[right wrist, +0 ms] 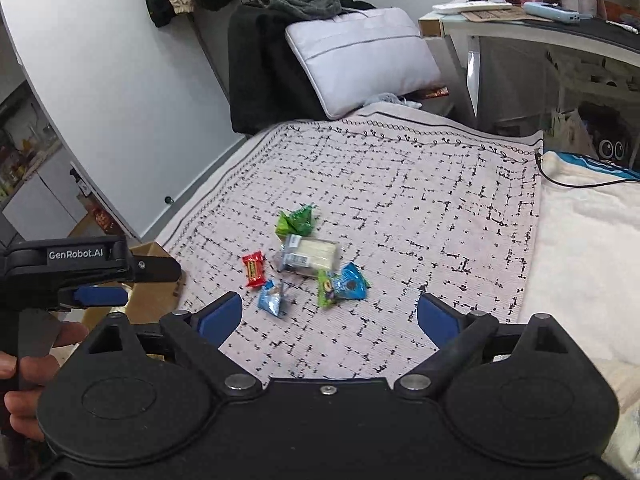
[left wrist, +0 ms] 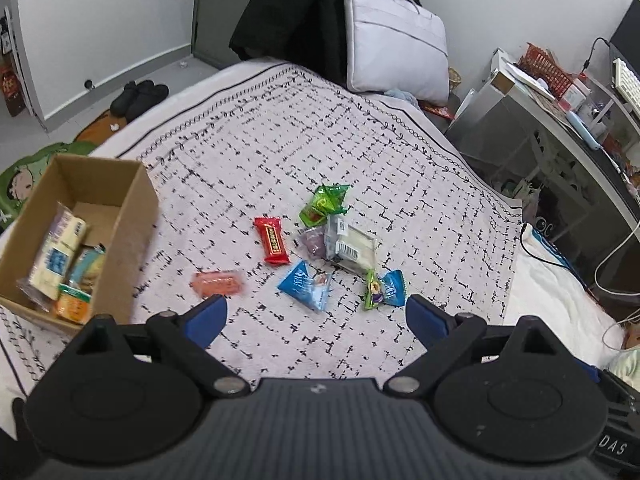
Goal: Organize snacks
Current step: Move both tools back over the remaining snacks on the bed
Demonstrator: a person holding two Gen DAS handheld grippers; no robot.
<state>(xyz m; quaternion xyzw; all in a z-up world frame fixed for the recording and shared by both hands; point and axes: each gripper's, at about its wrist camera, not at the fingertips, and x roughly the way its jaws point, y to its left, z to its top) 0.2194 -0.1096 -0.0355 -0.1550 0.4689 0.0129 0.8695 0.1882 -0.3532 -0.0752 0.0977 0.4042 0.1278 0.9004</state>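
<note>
A: Status?
B: My left hand-held gripper (left wrist: 316, 320) and right hand-held gripper (right wrist: 330, 318) both have jaws wide apart, nothing between them, hovering over the bed.
A: Progress?
B: Partway, I'd say. A few snacks sit in the cardboard box (left wrist: 132, 216) at my left. Loose on the patterned blanket (left wrist: 248, 152): red bar (left wrist: 273, 240), pink pack (left wrist: 218, 283), blue pouch (left wrist: 306, 285), green packs (left wrist: 325, 204), clear-wrapped pack (left wrist: 352, 249).
A: Room?
B: Bedroom. Pillow (left wrist: 394, 48) at the far end, cluttered desk (right wrist: 540, 28) to the right.
</note>
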